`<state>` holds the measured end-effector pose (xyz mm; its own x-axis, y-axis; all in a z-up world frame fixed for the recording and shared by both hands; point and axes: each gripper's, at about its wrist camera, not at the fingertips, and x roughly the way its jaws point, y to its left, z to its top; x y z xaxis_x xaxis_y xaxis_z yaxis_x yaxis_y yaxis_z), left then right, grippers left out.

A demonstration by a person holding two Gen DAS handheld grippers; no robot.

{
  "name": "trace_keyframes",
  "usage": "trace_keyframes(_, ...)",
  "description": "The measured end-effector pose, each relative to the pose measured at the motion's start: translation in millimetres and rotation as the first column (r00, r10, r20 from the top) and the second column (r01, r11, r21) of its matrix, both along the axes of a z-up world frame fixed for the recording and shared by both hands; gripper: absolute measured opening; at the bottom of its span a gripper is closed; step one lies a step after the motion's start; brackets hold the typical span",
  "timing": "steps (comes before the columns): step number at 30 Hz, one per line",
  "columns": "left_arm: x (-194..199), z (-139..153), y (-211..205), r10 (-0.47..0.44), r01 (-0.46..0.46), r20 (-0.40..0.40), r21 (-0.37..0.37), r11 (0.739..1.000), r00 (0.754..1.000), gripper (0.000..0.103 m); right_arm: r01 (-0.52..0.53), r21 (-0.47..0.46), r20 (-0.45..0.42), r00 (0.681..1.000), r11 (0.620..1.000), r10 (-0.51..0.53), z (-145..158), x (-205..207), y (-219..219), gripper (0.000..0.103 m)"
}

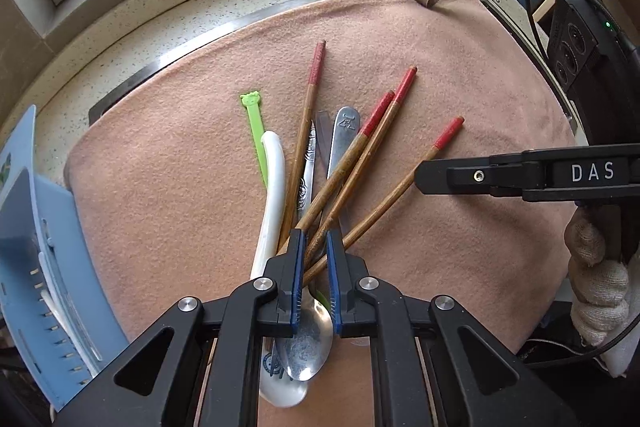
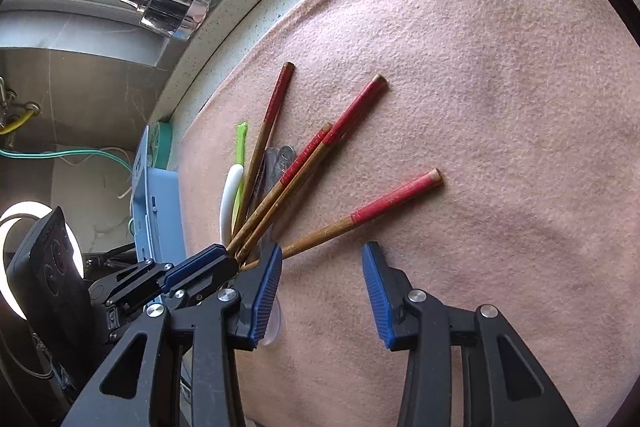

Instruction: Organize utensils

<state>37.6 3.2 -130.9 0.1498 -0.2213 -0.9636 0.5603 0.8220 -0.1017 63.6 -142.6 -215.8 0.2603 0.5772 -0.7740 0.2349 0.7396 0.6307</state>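
Pink felt cloth [image 1: 168, 187] is spread under everything, and on it lies a fan of utensils. Look at the left gripper [image 1: 316, 247]: its blue pads are clenched tight around the thin ends of the wooden chopsticks [image 1: 352, 163], pinching two of them where the bundle crosses. Their red-painted tops splay out ahead of those tongs, away from the fingers. A fourth chopstick [image 2: 360, 217] angles off alone toward the right gripper [image 2: 322, 263], its thin end reaching back to the left tongs; whether the pads catch it too cannot be told.

Just beneath the left jaws sits the bowl of a metal spoon [image 1: 310, 339], with a white ceramic spoon [image 1: 272, 195] curving up on their outer side and a green plastic pick [image 1: 256, 131] beside that. A flat steel handle [image 1: 344, 139] pokes out under the chopsticks.

Over on the right, the tongs stand parted with nothing between the pads, only bare cloth; the lone chopstick lies just beyond and touching near the inner fingertip. A gloved hand [image 1: 600, 287] holds that tool. A blue rack [image 1: 48, 267] stands off past the left tongs.
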Motion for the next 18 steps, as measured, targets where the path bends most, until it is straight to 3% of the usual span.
trace_keyframes(12, -5, -1, -7, 0.017, -0.018, -0.024, -0.034, 0.999, 1.000, 0.010, -0.010, -0.002, -0.012, 1.000, 1.000, 0.010, -1, 6, -3, 0.038)
trace_keyframes(18, -15, 0, -16, 0.002, -0.005, -0.044, -0.060, 0.998, 0.999, 0.010, -0.009, -0.013, -0.022, 1.000, 1.000, 0.009, -4, 5, -12, 0.025)
